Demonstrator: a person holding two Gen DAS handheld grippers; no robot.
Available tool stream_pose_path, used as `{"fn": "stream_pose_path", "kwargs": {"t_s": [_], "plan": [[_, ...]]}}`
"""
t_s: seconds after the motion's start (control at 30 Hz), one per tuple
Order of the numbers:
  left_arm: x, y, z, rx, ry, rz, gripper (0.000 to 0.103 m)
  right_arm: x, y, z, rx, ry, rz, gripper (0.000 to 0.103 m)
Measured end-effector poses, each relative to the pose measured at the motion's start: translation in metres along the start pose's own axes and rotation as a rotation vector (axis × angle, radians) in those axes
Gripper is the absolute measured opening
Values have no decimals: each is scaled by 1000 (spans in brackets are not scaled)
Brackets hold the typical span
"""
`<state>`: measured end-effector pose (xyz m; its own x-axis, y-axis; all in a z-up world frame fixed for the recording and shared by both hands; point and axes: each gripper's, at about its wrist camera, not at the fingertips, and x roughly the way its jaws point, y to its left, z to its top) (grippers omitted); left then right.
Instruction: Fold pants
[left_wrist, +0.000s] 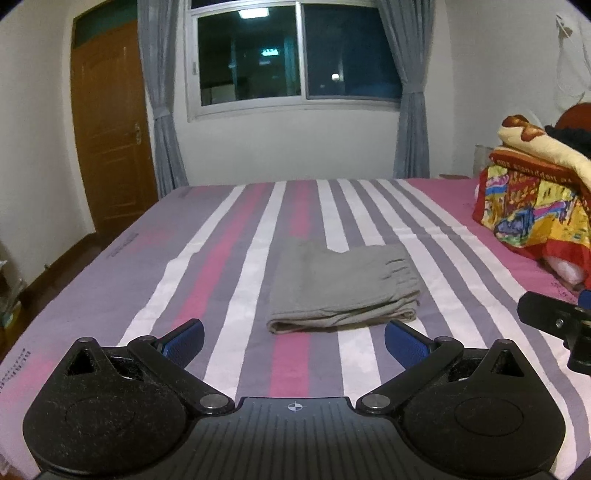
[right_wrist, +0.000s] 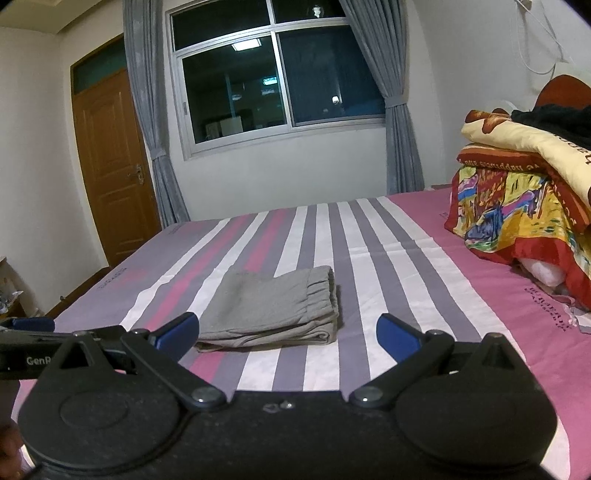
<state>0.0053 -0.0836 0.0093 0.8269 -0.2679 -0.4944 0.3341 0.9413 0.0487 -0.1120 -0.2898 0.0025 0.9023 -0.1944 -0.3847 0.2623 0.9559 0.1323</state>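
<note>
The grey pants (left_wrist: 341, 288) lie folded into a compact rectangle on the striped bed sheet (left_wrist: 229, 258), at centre frame in the left wrist view and slightly left of centre in the right wrist view (right_wrist: 271, 308). The gathered waistband sits at the right end of the bundle, and the stacked fold edges face the cameras. The left gripper (left_wrist: 294, 341) occupies the lower part of its frame with its blue-padded fingers (left_wrist: 184, 341) spread wide, holding nothing, just short of the near edge of the pants. The right gripper (right_wrist: 287, 332) is likewise spread apart and empty, its left fingertip reaching to the near left corner of the bundle in the picture; contact cannot be confirmed. Part of the right gripper also shows at the right edge of the left wrist view, and part of the left gripper at the left edge of the right wrist view. Nothing lies between either gripper and the pants. A heap of multicoloured bedding (left_wrist: 535, 206) sits at the right of the frame, well apart from the pants. Beyond the bed, a dark window (left_wrist: 295, 55) with grey curtains (left_wrist: 162, 110) fills the upper centre, and a wooden door (left_wrist: 110, 129) stands at the upper left.
</note>
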Motion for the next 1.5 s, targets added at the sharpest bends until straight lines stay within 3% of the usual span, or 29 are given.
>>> {"fn": "stream_pose_path", "kwargs": {"t_s": [0.47,1.1,1.5], "plan": [[11,7,1,-53,28,-42,103,7,-2,0,-2,14,-4,103],[19,5,3,-51,43,-15,103,8,-6,1,4,21,-2,103],[21,3,0,-67,51,-45,103,13,-8,1,2,29,9,103]]}}
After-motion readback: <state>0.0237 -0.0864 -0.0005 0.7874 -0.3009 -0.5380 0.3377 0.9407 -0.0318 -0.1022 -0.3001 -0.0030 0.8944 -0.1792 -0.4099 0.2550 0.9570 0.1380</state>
